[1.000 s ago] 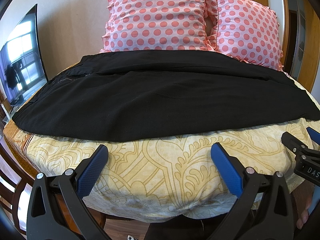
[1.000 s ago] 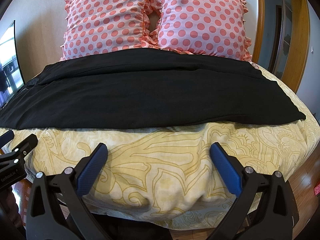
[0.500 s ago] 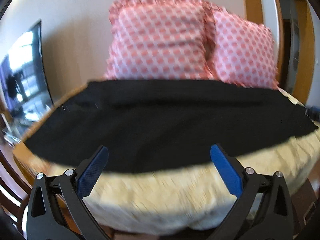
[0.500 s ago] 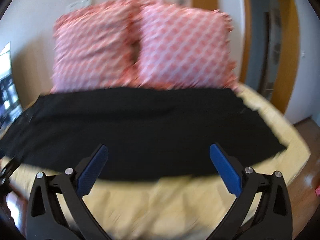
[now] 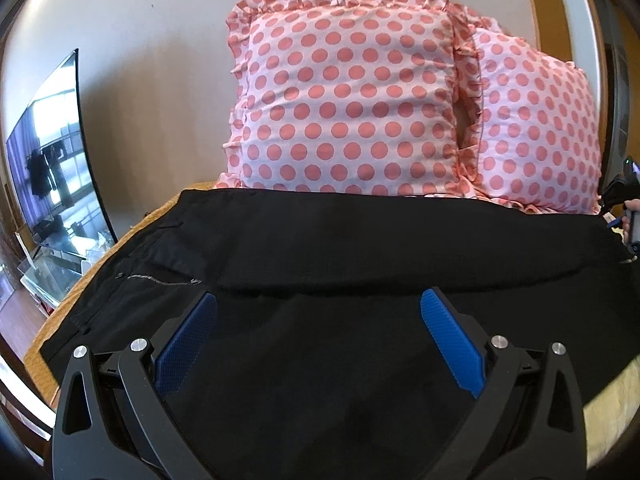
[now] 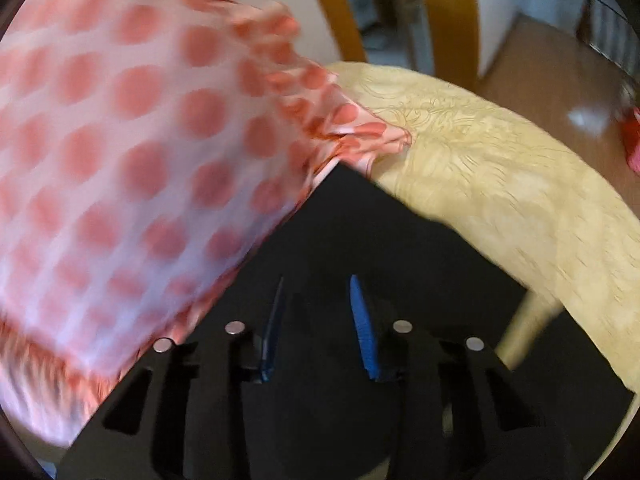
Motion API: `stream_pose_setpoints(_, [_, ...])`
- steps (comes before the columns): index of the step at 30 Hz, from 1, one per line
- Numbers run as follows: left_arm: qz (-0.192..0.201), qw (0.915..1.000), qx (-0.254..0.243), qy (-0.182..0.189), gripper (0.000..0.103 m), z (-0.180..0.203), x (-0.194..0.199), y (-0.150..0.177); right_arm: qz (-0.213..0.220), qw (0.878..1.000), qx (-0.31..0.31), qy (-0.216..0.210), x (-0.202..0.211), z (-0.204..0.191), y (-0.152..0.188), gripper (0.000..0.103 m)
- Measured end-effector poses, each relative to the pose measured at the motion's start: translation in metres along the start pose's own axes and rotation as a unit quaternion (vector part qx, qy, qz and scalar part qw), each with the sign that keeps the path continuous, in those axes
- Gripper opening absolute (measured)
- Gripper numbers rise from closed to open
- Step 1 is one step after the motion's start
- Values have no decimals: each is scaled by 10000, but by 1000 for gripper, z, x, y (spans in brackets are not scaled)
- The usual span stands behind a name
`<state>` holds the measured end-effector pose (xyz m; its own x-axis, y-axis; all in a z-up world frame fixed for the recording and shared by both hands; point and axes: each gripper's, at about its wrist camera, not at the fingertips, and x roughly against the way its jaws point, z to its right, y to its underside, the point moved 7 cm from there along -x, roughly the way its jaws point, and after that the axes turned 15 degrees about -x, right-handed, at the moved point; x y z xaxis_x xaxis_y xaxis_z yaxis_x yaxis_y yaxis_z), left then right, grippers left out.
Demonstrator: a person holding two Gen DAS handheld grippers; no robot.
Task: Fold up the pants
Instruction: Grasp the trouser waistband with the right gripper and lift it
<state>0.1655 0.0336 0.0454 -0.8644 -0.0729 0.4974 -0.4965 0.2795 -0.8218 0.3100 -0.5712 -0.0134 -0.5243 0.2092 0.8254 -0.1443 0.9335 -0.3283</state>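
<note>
Black pants lie spread flat across the bed, waistband and zipper at the left. My left gripper is open, its blue pads wide apart, low over the middle of the pants. My right gripper is over the far right corner of the pants, next to the pillow, with its blue pads narrowed to a small gap. The view is blurred and I cannot tell whether cloth is between them. The right gripper also shows at the right edge of the left wrist view.
Two pink polka-dot pillows stand against the wall behind the pants. The yellow patterned bedspread shows at the right. A television stands at the left. Wooden floor lies beyond the bed's right side.
Both grippers moved forward from the bed's front edge over the pants. The right one swung to the far right corner by the pillow and narrowed its jaws. The left stayed open.
</note>
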Motion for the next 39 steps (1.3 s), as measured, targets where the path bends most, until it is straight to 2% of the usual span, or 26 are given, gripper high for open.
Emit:
stream_pose_setpoints(4, [-32, 9999, 100, 98, 102, 2, -15, -7, 33, 9987, -511, 65, -28, -12, -23, 35])
stream_pose_setpoints(6, [-46, 9998, 99, 145, 102, 5, -19, -8, 122, 9987, -449, 210, -35, -16, -27, 38])
stream_pose_setpoints(7, [-58, 9998, 89, 155, 102, 6, -21, -8, 302, 9985, -186, 420, -37, -20, -26, 36])
stream_pose_setpoints(9, [-113, 9998, 46, 140, 102, 9, -25, -7, 569, 9943, 326, 842, -39, -23, -21, 23])
stream_pose_setpoints(10, [-152, 9998, 30, 135, 102, 11, -26, -6, 627, 9936, 433, 839, -39, -23, -17, 19])
stream_pose_setpoints(11, [-180, 9998, 34, 128, 102, 11, -27, -5, 620, 9945, 477, 701, -37, -20, -14, 11])
stream_pose_setpoints(13, [-229, 9996, 78, 129, 102, 9, -25, -5, 477, 9981, 265, 286, -30, -9, -11, 1])
stream_pose_setpoints(15, [-229, 9995, 143, 151, 102, 6, -21, -4, 455, 9988, 129, -139, -13, 4, -11, 1])
stream_pose_setpoints(19, [-101, 9988, 357, 304, 102, -3, -8, -4, 492, 9917, 109, -1184, 51, 37, 3, 1])
stream_pose_setpoints(22, [-7, 9968, 599, 530, 102, -10, -1, -4, 329, 9860, -47, -1632, 82, 75, 13, 1])
stream_pose_setpoints(24, [11, 9943, 833, 666, 102, -15, 3, -4, 218, 9838, -160, -1775, 89, 96, 12, 1])
stream_pose_setpoints(27, [117, 9913, 1054, 783, 102, -23, 8, -2, 84, 9831, -258, -1813, 115, 136, 50, 1])
stream_pose_setpoints(31, [446, 9856, 1270, 1021, 102, -31, 16, -2, -366, 9804, -573, -1851, 108, 174, 81, 1])
stream_pose_setpoints(33, [483, 9855, 1298, 979, 102, -35, 17, -3, -496, 9789, -668, -1865, 106, 185, 82, 2])
stream_pose_setpoints(36, [334, 9888, 1183, 850, 102, -40, 14, -2, -714, 9721, -1078, -1956, 100, 190, 80, 24])
stream_pose_setpoints(37, [298, 9893, 1149, 854, 102, -42, 12, -2, -707, 9712, -1123, -1980, 100, 192, 80, 37])
stream_pose_setpoints(39, [268, 9894, 1141, 856, 102, -46, 10, -2, -698, 9700, -1128, -2039, 98, 189, 78, 38])
